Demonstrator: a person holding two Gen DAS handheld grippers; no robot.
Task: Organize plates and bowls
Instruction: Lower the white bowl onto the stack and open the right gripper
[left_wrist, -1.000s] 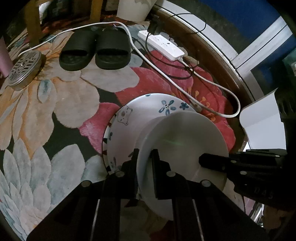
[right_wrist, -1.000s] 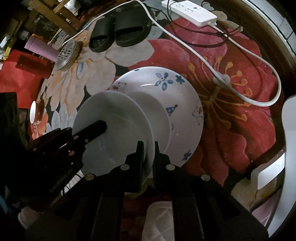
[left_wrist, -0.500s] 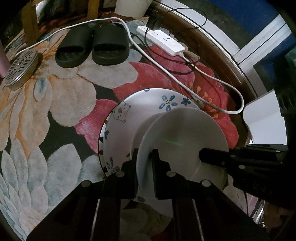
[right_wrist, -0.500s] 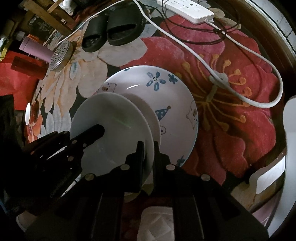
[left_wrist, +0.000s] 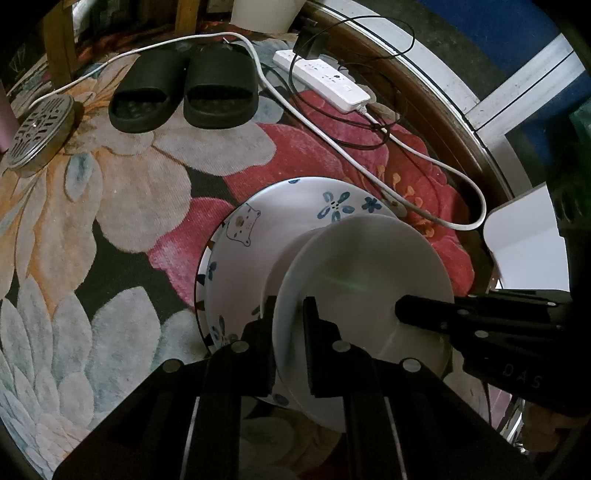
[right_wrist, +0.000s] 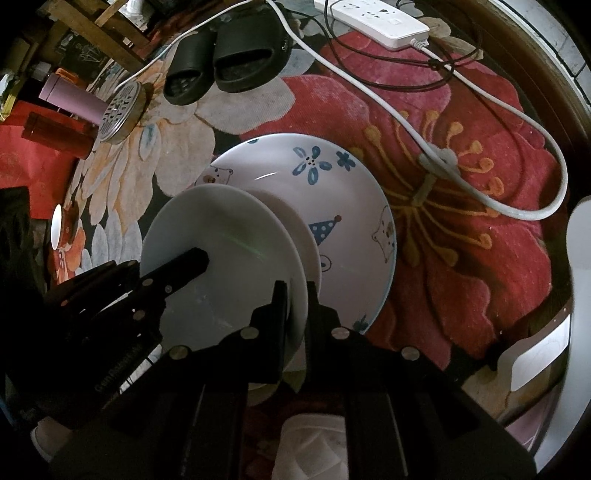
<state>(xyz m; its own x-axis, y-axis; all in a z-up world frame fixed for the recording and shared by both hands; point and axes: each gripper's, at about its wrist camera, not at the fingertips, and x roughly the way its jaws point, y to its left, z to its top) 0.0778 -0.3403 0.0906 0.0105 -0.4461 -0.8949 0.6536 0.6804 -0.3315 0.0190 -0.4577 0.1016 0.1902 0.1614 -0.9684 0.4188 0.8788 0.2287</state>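
A plain white plate (right_wrist: 221, 236) hangs above a floral rug (right_wrist: 461, 240), its near rim pinched by the right gripper (right_wrist: 295, 291) and its far side by the left gripper (right_wrist: 192, 264). Beneath it lies a patterned plate (right_wrist: 343, 192) — blue flowers, cartoon bears. Behind: black slippers (right_wrist: 221, 62), a white power strip (right_wrist: 373, 20) and a metal strainer (right_wrist: 120, 110).

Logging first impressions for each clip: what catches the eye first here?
A plain white bowl held at its rim by both tools, left tool and right tool, above a cartoon-patterned plate. Around them, a bright floral rug, with black slippers at its far end.
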